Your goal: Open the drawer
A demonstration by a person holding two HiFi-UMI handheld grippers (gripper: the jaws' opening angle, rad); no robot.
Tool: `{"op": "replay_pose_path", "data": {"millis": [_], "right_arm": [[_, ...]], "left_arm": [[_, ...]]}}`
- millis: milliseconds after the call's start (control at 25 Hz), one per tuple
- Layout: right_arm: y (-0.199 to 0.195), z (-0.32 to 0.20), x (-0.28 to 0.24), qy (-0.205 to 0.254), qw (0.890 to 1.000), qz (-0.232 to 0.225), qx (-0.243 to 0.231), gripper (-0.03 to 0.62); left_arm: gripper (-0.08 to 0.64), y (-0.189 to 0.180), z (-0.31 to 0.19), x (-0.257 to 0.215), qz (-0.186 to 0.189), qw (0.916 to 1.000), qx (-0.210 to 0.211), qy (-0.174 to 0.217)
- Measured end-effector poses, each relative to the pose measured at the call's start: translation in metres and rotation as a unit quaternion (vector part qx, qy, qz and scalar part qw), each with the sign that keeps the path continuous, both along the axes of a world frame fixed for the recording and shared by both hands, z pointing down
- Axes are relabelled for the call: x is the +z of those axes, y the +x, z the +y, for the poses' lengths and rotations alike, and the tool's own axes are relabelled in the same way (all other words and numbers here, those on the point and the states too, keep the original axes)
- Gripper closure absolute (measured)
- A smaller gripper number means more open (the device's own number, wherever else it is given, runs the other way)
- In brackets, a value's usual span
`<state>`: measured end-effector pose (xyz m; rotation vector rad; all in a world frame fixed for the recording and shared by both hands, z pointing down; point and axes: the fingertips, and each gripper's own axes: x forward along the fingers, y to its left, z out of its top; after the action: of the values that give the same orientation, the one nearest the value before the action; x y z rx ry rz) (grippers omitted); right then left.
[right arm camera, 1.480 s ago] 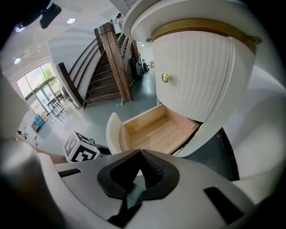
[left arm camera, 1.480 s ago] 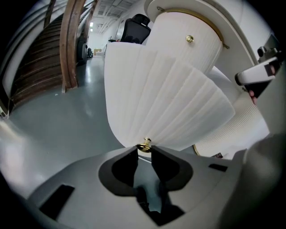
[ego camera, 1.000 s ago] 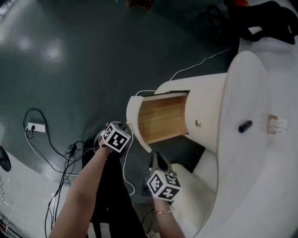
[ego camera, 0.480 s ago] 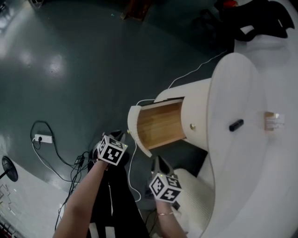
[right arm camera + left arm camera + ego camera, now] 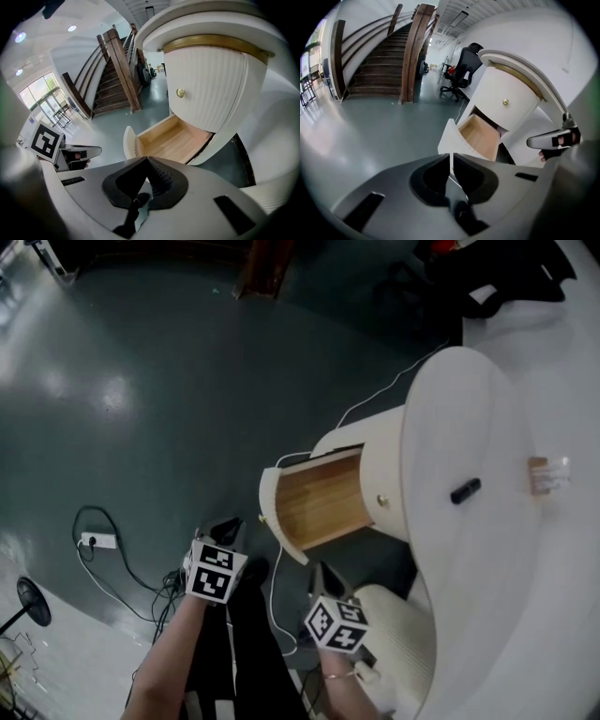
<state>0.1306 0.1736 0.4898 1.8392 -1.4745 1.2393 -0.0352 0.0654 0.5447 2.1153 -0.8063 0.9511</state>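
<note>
A round white cabinet [image 5: 469, 606] has its curved drawer [image 5: 319, 498] pulled out, showing a bare wooden inside [image 5: 171, 138] under a brass knob [image 5: 180, 93]. My left gripper [image 5: 228, 528] hangs left of the drawer front [image 5: 272, 507], apart from it. Its jaws have just been closing and now stand almost together [image 5: 450, 157] with nothing between them. My right gripper [image 5: 323, 573] sits below the drawer, shut on nothing [image 5: 146, 161]. The left gripper view shows the drawer [image 5: 480, 136] ahead at a distance.
A power strip [image 5: 98, 541] and loose cables lie on the grey floor at the left. A white cable [image 5: 272, 596] runs under the drawer. A small black object [image 5: 465, 490] rests on the cabinet top. A wooden staircase [image 5: 384, 42] and an office chair [image 5: 464, 61] stand beyond.
My left gripper has drawn back from the drawer front, down and to the left in the head view. The drawer stays pulled out. The right gripper has hardly moved.
</note>
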Motion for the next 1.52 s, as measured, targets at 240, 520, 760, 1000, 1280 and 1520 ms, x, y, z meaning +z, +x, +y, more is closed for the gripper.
{"op": "replay_pose_path", "data": {"millis": [240,520,760,1000,1280,1520], "right_arm": [[-0.005,-0.002,-0.003,0.001,1.0,0.004,-0.013,0.589],[-0.006,0.004,0.0,-0.009,0.999,0.019,-0.034,0.589],[-0.007,0.006,0.004,-0.012,0.999,0.02,-0.031,0.59],[-0.014,0.004,0.005,-0.012,0.999,0.015,-0.037,0.591],[-0.014,0.002,0.004,-0.012,0.999,0.018,-0.041,0.589],[-0.017,0.003,0.006,-0.018,0.999,0.017,-0.044,0.589]], "left_arm": [[0.538,-0.015,-0.008,-0.015,-0.007,0.9999,-0.007,0.013],[0.538,-0.023,-0.012,-0.021,-0.012,0.9996,0.003,0.026],[0.539,-0.027,-0.012,-0.02,-0.008,0.9996,-0.003,0.026],[0.54,-0.03,-0.008,-0.014,-0.006,0.9998,-0.003,0.021],[0.538,-0.027,-0.001,-0.01,-0.001,0.9999,-0.005,0.01],[0.54,-0.029,0.0,-0.007,-0.004,1.0,-0.003,0.008]]}}
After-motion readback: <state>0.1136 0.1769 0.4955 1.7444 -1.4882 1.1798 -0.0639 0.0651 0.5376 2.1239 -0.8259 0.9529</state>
